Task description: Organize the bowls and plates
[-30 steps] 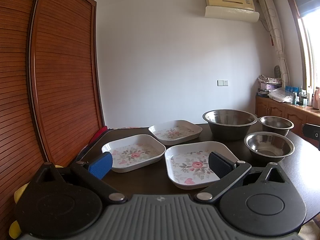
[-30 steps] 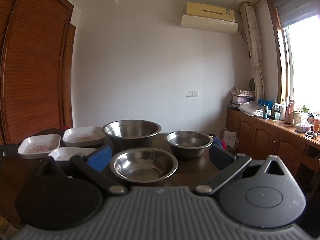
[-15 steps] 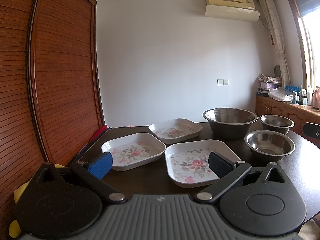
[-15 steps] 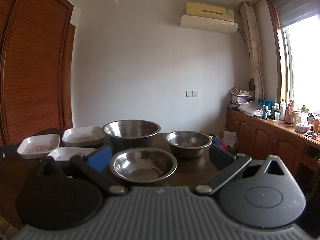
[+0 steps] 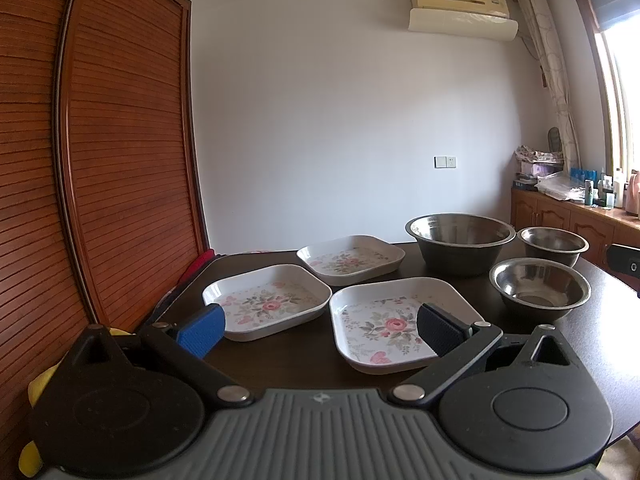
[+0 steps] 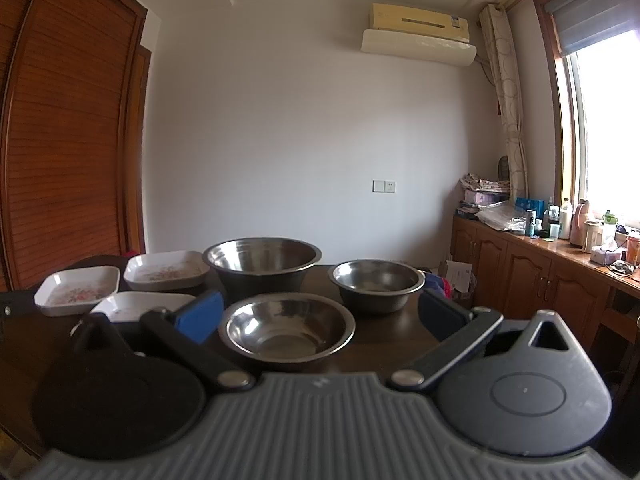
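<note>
Three white square floral plates lie on the dark table [image 5: 296, 356]: a near one [image 5: 384, 324], a left one [image 5: 268, 300] and a far one [image 5: 352, 258]. Three steel bowls stand to the right: a large one [image 5: 460, 240], a small far one [image 5: 554, 244] and a small near one [image 5: 540, 288]. My left gripper [image 5: 320, 330] is open and empty, just before the near plate. My right gripper [image 6: 320, 316] is open and empty, above the near small bowl [image 6: 288, 326]. The large bowl [image 6: 262, 262] and far small bowl [image 6: 376, 282] stand behind it.
A tall slatted wooden cabinet [image 5: 100, 160] stands along the table's left side. A wooden sideboard [image 6: 540, 276] with bottles runs under the window at right. The right gripper's edge [image 5: 624, 264] shows at the right border of the left wrist view.
The left gripper has dipped very slightly toward the plates. The right gripper has not visibly moved.
</note>
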The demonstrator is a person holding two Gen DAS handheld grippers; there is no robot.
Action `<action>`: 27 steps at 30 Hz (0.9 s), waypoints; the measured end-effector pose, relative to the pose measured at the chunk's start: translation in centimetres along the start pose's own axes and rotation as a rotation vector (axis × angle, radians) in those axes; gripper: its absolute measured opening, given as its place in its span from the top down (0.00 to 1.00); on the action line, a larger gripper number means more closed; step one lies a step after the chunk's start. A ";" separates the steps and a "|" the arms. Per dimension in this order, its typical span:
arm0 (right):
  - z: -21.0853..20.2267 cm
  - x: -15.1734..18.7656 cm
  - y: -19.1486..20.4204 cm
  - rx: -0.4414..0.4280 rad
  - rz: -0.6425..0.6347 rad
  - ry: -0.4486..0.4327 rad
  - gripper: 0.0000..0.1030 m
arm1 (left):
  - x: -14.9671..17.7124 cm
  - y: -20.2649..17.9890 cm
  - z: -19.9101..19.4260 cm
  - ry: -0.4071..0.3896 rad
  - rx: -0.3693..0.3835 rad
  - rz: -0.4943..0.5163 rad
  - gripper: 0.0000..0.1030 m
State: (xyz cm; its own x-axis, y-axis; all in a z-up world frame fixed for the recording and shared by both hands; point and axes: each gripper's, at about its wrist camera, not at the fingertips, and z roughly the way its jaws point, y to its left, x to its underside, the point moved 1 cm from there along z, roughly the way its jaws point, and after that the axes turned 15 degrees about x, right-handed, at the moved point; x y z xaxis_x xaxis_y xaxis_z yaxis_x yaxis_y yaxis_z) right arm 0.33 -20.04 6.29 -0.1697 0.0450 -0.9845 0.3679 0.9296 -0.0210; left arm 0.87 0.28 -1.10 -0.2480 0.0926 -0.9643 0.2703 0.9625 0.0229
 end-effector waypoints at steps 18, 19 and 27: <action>-0.2 -0.6 2.1 -0.065 -0.047 0.002 0.00 | -0.6 1.0 1.1 0.079 0.014 0.065 0.06; -0.1 -0.7 2.3 -0.072 -0.049 0.004 0.00 | -0.7 1.1 1.2 0.085 0.015 0.070 0.06; -0.2 -0.7 3.7 -0.125 -0.074 0.024 0.00 | -0.9 2.3 2.2 0.134 0.043 0.072 0.06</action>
State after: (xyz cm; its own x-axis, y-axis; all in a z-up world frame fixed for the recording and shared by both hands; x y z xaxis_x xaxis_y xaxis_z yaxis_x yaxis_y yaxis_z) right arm 1.66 -16.55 6.89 -0.2148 -0.0184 -0.9765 0.2370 0.9690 -0.0704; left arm 3.78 1.85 -0.76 -0.3478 0.1974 -0.9166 0.3312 0.9404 0.0768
